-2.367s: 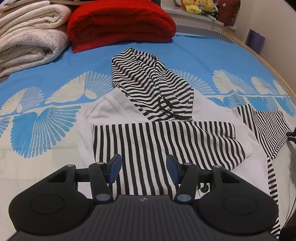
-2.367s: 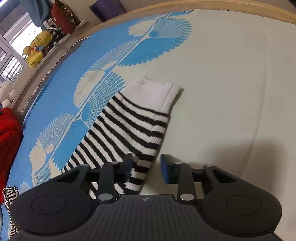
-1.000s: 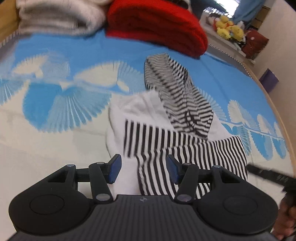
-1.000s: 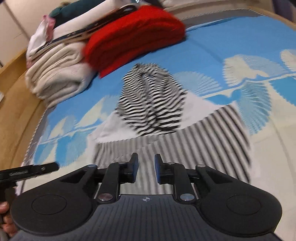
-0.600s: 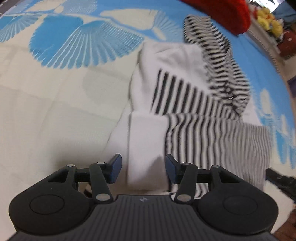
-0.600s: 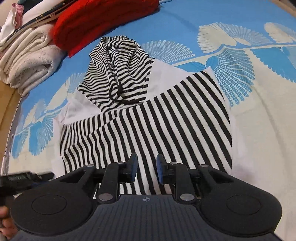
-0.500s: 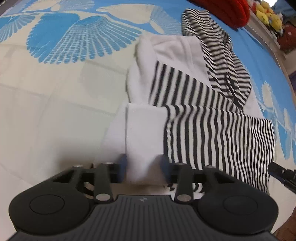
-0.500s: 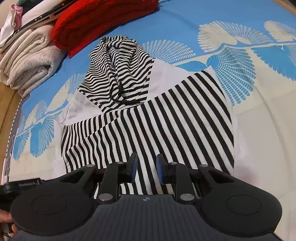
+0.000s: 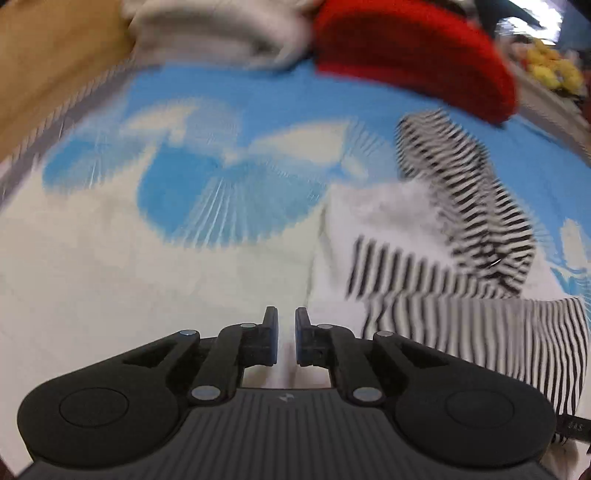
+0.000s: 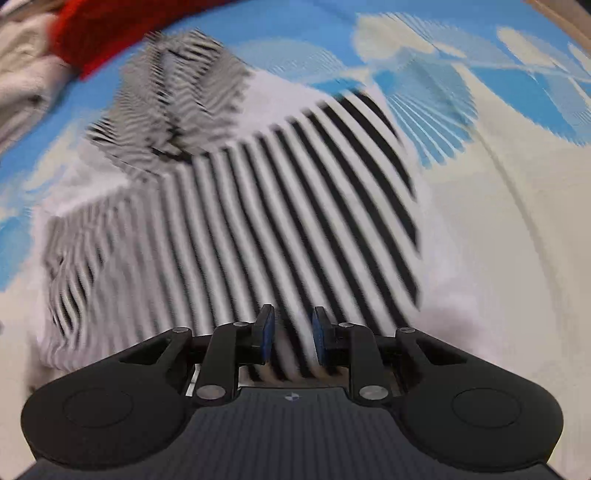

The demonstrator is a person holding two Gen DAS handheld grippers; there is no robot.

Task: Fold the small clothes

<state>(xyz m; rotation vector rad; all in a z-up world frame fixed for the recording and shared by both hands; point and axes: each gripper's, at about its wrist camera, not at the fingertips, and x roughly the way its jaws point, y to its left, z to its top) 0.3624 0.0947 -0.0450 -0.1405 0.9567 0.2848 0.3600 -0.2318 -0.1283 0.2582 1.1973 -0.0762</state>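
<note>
A black-and-white striped hoodie (image 9: pixel 436 266) lies on the bed with both sleeves folded across its body and its hood (image 9: pixel 461 177) pointing toward the back. My left gripper (image 9: pixel 286 332) is shut on the hoodie's white bottom-left hem. The hoodie also shows in the right wrist view (image 10: pixel 280 221). My right gripper (image 10: pixel 290 332) is shut on its striped bottom edge, with fabric between the pads. Both views are blurred by motion.
The bedsheet (image 9: pixel 147 266) is blue and cream with a fan pattern. A folded red blanket (image 9: pixel 413 51) and folded cream blankets (image 9: pixel 221 33) lie at the back. A wooden bed frame (image 9: pixel 48 66) runs along the left. Plush toys (image 9: pixel 550 70) sit at the back right.
My left gripper has closed on the white hem and lifted, swinging the view up. My right gripper has stayed shut on the striped edge and moved in closer. Both views have turned blurry.
</note>
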